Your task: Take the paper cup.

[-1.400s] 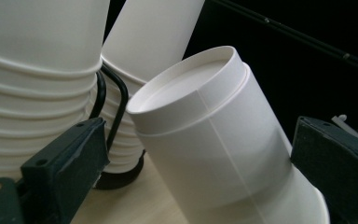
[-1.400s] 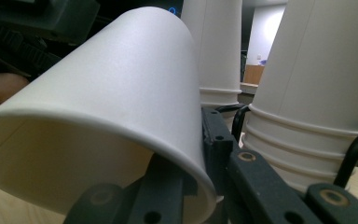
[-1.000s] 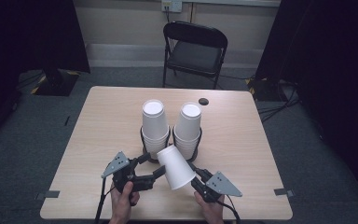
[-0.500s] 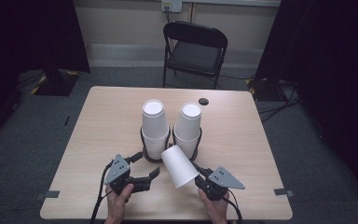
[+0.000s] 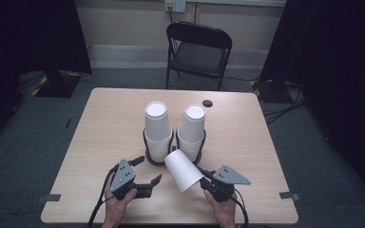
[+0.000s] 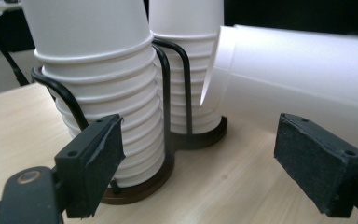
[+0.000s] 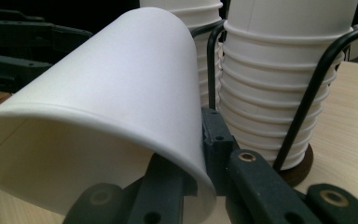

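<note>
The surface (image 5: 104, 118) carries 2 cup stacks (image 5: 158, 130) in a wire holder (image 5: 148, 151) at frame center. Just below them, the loose cup (image 5: 183, 170) lies tilted, its rim clamped by the right tool (image 5: 200, 172). The left tool (image 5: 146, 170), lower left, stands apart and empty. To do this well, keep the rim pinch light so the paper doesn't crease, and steady the cup's body with the left tool before moving it.

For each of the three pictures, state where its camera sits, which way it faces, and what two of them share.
High view: above the table's near side, facing forward and down; both hands, left gripper and right gripper show.
Left gripper view: on that gripper, between its open jaws toward the cup stacks.
Right gripper view: along jaws pinching the loose cup's rim.
All share stacks and loose cup.
</note>
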Demonstrator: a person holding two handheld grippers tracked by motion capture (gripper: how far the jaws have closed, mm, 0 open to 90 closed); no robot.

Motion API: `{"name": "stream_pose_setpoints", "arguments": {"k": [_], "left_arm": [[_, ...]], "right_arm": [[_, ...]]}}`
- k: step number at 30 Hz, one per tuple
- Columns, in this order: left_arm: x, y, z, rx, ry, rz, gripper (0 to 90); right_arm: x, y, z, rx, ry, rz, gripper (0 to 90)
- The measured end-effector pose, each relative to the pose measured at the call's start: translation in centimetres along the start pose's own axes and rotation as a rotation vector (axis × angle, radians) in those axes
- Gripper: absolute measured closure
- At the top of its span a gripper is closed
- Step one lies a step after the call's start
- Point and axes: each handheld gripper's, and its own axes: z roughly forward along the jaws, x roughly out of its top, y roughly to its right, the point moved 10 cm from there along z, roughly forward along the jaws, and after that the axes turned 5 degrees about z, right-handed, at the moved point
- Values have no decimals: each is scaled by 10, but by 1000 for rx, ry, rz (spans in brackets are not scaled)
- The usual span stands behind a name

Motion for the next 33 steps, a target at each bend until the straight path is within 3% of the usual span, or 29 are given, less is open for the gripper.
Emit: {"name": "stream_pose_setpoints", "arguments": {"k": [3,7,11,16,17,23,28,33], "left_arm": [[-2,3,1,-6,-20,43,155],[-5,11,3,-36,-30,80,156],[-6,14,4,-47,-20,77,170],[-8,16,1,-45,-28,110,162],[-9,17,1,-50,-38,134,158],[-11,19,0,-44,-53,161,159],[-8,22,1,-50,-25,159,160],[-13,28,1,-62,-55,222,158]], "right_arm": [[-1,3,1,-5,-43,14,864],[-3,-1,3,11,-126,-21,864],[-3,-3,4,28,-156,-30,864],[-1,-5,5,58,-206,-31,864],[1,-5,6,65,-218,-30,863],[3,-6,9,83,-275,-41,864],[4,-8,11,108,-337,-48,864],[8,-10,10,148,-400,-30,865]]}}
